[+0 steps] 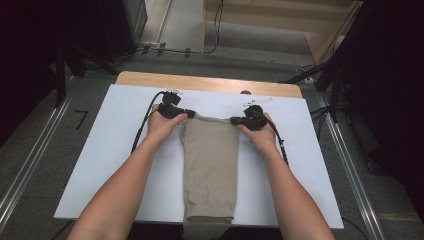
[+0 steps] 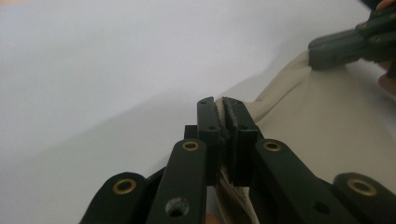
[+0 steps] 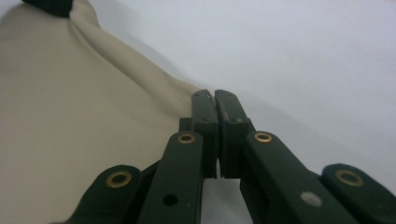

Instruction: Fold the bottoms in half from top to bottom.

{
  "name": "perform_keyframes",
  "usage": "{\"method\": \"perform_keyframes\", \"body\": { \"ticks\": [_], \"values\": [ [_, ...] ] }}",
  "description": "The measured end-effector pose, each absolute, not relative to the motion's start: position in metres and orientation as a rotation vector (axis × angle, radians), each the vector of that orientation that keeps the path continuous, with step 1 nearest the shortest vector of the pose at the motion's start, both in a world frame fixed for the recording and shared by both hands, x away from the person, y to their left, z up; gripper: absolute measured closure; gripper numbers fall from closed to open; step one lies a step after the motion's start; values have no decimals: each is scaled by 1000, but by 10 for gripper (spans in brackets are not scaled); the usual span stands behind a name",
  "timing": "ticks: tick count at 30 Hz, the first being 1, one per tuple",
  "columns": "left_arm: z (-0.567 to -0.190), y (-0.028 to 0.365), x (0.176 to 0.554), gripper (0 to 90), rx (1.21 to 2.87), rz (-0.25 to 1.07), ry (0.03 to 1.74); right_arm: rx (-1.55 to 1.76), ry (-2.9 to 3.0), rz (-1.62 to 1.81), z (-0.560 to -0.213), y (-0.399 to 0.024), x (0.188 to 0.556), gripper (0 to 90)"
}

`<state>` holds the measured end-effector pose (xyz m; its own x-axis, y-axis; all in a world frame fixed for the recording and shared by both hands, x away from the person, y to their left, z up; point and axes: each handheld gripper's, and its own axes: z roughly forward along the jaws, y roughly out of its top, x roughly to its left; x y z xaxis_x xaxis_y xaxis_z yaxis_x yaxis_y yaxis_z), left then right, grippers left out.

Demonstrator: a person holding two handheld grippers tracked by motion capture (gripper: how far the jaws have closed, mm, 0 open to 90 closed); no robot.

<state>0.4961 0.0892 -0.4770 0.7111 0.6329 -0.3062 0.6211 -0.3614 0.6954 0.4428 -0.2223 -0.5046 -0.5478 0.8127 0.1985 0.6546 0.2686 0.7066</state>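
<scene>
While both tools pinch the far corners of the beige cloth (image 1: 210,165), the left gripper (image 1: 189,114) and right gripper (image 1: 233,120) are clamped tight on its hem. Soft, light fabric like this probably sags between them, so the corners look like the best hold.

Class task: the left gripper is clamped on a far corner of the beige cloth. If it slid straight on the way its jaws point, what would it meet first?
Probably the right gripper, clamped on the beige cloth at the opposite far corner, ahead of the left gripper; depth is uncertain.
</scene>
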Motion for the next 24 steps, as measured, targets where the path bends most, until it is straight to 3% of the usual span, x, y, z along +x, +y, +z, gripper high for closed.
{"method": "perform_keyframes", "body": {
  "ticks": [22,23,24],
  "values": [
    [-408,75,564,869,1979,202,940,1327,2200,1147,-427,-231,520,862],
    [-408,75,566,854,1985,255,941,1327,2185,1180,-426,-233,522,857],
    [-408,76,568,770,1978,285,967,1324,2161,1200,-425,-234,524,824]
  ]
}}
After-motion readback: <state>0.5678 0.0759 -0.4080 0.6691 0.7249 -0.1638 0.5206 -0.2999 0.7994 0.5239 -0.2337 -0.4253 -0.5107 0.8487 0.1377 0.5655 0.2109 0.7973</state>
